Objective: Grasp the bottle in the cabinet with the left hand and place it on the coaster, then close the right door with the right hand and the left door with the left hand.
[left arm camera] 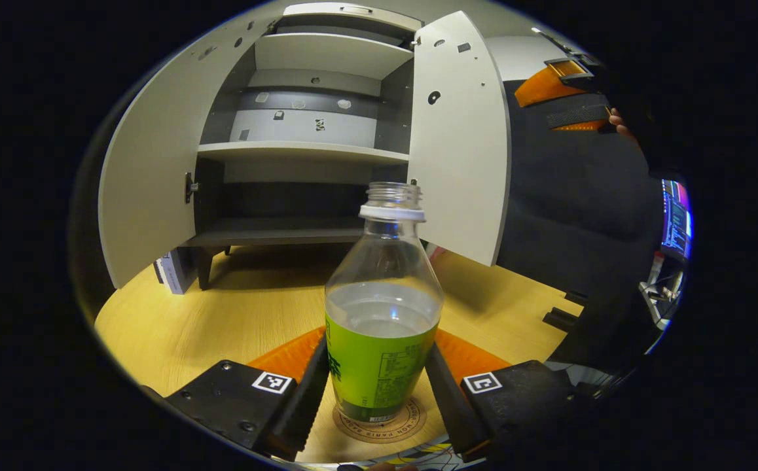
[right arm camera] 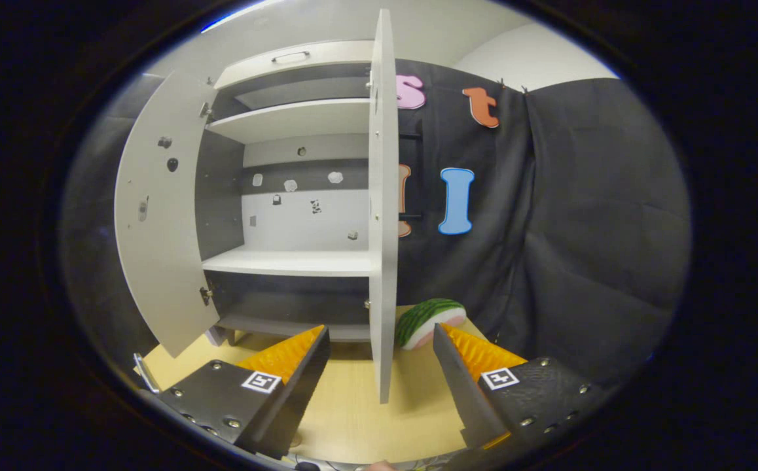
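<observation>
1. Your left tool [left arm camera: 379, 386] has its fingers against both sides of the bottle [left arm camera: 382, 314], which stands upright on the coaster [left arm camera: 412, 418].
2. Your right tool [right arm camera: 382, 366] gapes, holding nothing, before the open right door [right arm camera: 383, 196].

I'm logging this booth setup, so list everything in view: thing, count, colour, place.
bottle: 1, clear, green label, no cap, upright on the coaster between the left tongs' fingers
coaster: 1, tan, on the table
cabinet: 1, white and grey, both doors open, at the back of the table
table: 1, light wood
melon slice: 1, green rind, on the table right of the right door
books: a few, under the left door
left tongs: fingers beside the bottle; contact unclear
right tongs: open, facing the right door's edge
</observation>
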Demonstrator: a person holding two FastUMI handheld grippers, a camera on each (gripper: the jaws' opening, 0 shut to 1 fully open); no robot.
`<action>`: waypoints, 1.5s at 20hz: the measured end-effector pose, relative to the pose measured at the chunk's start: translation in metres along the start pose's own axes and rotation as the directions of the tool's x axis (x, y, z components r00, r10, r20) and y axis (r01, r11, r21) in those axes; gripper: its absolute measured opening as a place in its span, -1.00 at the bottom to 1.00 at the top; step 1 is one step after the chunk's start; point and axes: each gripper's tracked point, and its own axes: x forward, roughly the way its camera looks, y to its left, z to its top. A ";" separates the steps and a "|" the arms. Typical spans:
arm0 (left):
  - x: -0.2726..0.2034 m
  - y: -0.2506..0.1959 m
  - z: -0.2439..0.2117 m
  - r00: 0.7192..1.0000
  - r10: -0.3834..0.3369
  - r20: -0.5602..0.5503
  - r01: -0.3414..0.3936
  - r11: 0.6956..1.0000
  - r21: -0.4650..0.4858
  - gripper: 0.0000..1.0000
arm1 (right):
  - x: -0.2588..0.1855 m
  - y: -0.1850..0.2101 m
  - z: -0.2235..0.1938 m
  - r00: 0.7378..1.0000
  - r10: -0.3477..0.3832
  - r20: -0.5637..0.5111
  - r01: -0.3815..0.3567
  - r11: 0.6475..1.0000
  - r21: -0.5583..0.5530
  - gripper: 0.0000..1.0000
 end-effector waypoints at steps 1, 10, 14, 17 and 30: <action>-0.001 0.001 -0.002 1.000 0.011 0.008 -0.011 1.000 0.004 0.61 | 0.003 0.004 0.000 1.000 0.010 -0.003 -0.010 1.000 -0.008 0.87; -0.003 0.000 -0.012 0.999 0.040 0.006 -0.041 0.988 0.148 0.87 | 0.020 0.031 -0.016 0.997 0.063 -0.048 -0.065 0.997 -0.044 0.91; -0.006 -0.006 -0.007 1.000 0.022 -0.002 -0.021 0.987 0.162 0.96 | 0.016 0.029 -0.013 0.997 0.065 -0.040 -0.066 0.997 -0.027 0.91; -0.012 -0.007 0.009 1.000 0.026 -0.004 -0.025 0.992 0.127 0.97 | 0.010 0.024 -0.008 0.998 0.058 -0.033 -0.059 0.998 -0.028 0.91; -0.053 -0.026 0.141 0.996 0.061 0.059 -0.068 0.991 0.115 0.97 | -0.026 -0.035 0.054 0.996 -0.004 0.091 -0.002 0.998 0.062 0.91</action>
